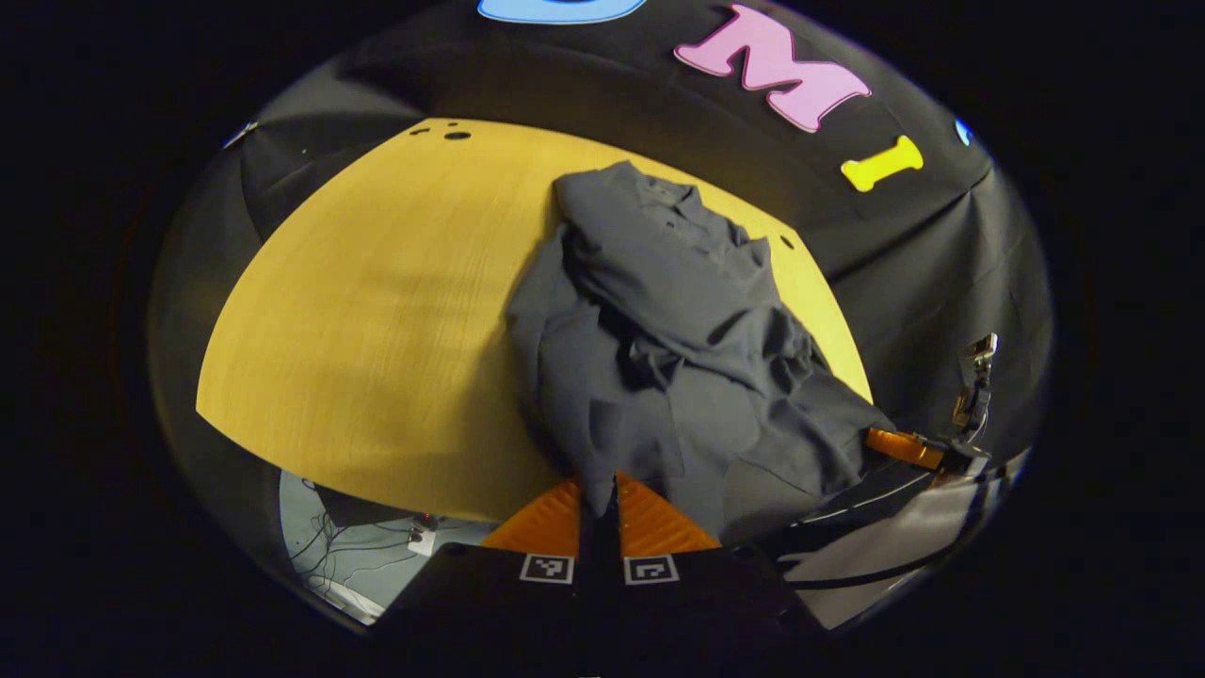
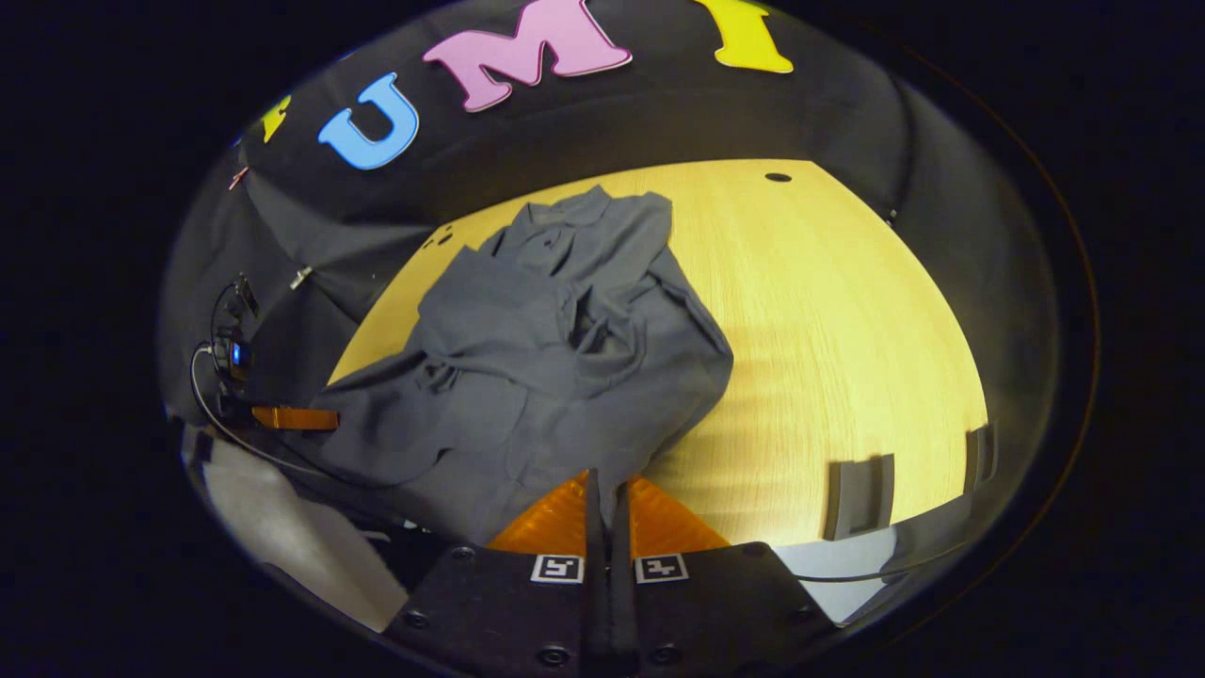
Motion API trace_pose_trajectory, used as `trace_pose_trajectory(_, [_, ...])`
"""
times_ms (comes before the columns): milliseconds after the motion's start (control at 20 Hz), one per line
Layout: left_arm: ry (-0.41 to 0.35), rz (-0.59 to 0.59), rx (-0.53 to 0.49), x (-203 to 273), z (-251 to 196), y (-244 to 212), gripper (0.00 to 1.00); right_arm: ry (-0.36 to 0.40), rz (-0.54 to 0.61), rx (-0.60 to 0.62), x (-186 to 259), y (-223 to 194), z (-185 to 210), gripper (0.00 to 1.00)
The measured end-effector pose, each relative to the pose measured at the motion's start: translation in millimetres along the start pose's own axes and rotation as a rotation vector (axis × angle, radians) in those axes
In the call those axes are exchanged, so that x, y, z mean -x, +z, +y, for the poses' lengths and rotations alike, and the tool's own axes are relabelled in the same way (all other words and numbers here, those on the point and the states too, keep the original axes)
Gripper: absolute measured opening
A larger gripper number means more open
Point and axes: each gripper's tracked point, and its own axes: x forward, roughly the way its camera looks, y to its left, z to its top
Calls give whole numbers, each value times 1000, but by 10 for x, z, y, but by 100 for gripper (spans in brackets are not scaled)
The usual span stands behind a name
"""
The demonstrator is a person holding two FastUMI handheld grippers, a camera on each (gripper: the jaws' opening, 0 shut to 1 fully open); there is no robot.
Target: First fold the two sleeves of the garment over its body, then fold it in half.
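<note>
Your left gripper (image 1: 599,504) and right gripper (image 2: 602,494) each pinch the near hem of the rumpled dark grey collared shirt (image 1: 659,339) lying on the yellow wooden table (image 1: 377,330).

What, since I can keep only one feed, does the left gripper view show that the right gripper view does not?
Left gripper view: cables on the floor below the table. Right gripper view: two dark brackets on the table's edge. Shared: the grey garment crumpled on the table, left gripper and right gripper each shut on its hem.
</note>
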Motion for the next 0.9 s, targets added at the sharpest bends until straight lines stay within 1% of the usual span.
trace_pose_trajectory(200, [-26, -129, 13, 125, -191, 646, 5, 9, -144, 41, 45, 651, 151, 5])
trace_pose_trajectory(300, [-40, -183, 8, 126, -270, 918, 5, 20, -219, 37, 50, 1000, 216, 5])
trace_pose_trajectory(400, [-45, -226, -2, 129, -312, 1165, 5, 23, -269, 27, 2, 1281, 211, 5])
trace_pose_trajectory(450, [-45, -249, 0, 148, -313, 1301, 2, 24, -291, 22, -20, 1401, 212, 5])
trace_pose_trajectory(500, [-46, -267, 3, 97, -326, 1420, 5, 23, -314, 15, -50, 1534, 202, 5])
trace_pose_trajectory(700, [-35, -326, -2, -36, -308, 1846, 5, 21, -377, -5, -251, 1977, 185, 5])
trace_pose_trajectory(900, [-2, -374, -1, -229, -210, 2265, 5, 19, -411, -31, -503, 2327, 144, 5])
